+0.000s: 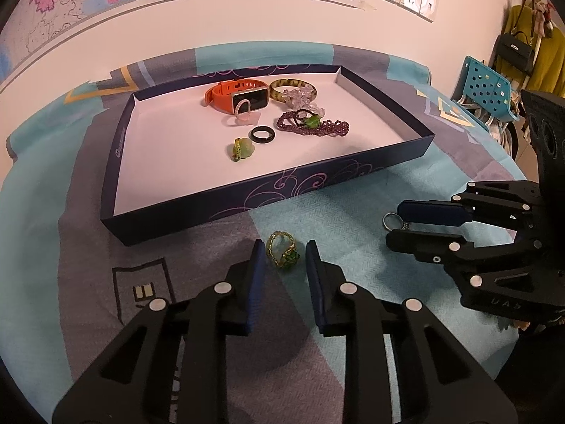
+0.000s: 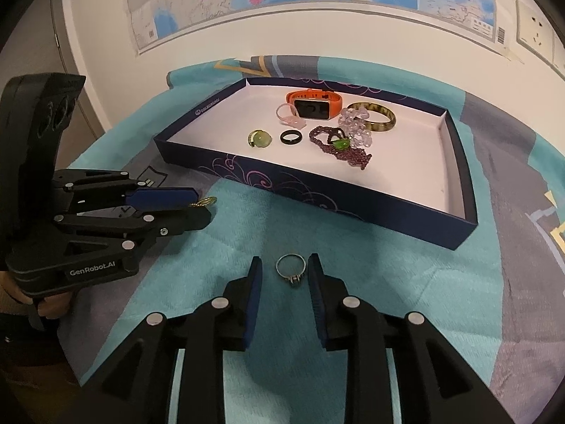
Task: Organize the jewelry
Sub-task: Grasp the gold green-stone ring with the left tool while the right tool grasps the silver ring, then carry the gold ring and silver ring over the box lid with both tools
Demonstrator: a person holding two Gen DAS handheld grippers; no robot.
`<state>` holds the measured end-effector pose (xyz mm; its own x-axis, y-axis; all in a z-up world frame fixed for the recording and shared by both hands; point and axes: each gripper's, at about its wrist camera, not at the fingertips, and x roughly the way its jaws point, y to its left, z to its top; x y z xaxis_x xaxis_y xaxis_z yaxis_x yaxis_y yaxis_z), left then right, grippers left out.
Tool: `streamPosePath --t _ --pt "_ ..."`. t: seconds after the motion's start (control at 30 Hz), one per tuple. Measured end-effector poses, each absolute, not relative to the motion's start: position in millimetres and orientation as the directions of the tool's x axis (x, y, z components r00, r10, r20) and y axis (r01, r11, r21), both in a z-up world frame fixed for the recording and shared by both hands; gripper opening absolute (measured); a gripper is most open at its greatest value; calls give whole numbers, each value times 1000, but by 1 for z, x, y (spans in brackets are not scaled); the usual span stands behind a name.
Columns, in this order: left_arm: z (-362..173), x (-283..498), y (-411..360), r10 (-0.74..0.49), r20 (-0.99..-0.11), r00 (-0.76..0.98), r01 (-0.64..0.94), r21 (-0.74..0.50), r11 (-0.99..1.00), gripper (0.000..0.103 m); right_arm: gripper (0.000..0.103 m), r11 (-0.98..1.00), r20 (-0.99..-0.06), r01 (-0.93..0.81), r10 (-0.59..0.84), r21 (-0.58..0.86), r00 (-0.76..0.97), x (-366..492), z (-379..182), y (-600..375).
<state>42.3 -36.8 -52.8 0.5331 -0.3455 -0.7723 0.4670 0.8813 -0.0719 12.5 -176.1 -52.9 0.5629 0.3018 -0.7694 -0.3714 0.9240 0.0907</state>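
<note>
1 legible label, "GenRobot.AI" (image 2: 92, 272), marks the left claw (image 2: 201, 208).

Left gripper (image 1: 284, 252) angled down over the cloth's near edge, jaws apart, pads clear of the beaded ring between them. Right gripper (image 2: 284, 268) beside it, angled down likewise, jaws apart around a silver ring, not touching. Hand (image 2: 53, 305) gripping the left handle.

hand-held gripper (image 2: 284, 275) | black frame | blue pads | silver rivets | "GenRobot.AI" marking
</note>
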Motion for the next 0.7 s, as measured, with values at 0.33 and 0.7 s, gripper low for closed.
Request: streamPosePath --t 0.33,0.7 --pt "-52 43 -35 -355 -769 532 470 -81 879 12 16 927 -770 -369 283 66 572 12 -53 -176" --pt "-51 40 -34 -356 -765 537 469 -81 880 11 16 928 -750 -357 311 107 584 8 -47 -189"
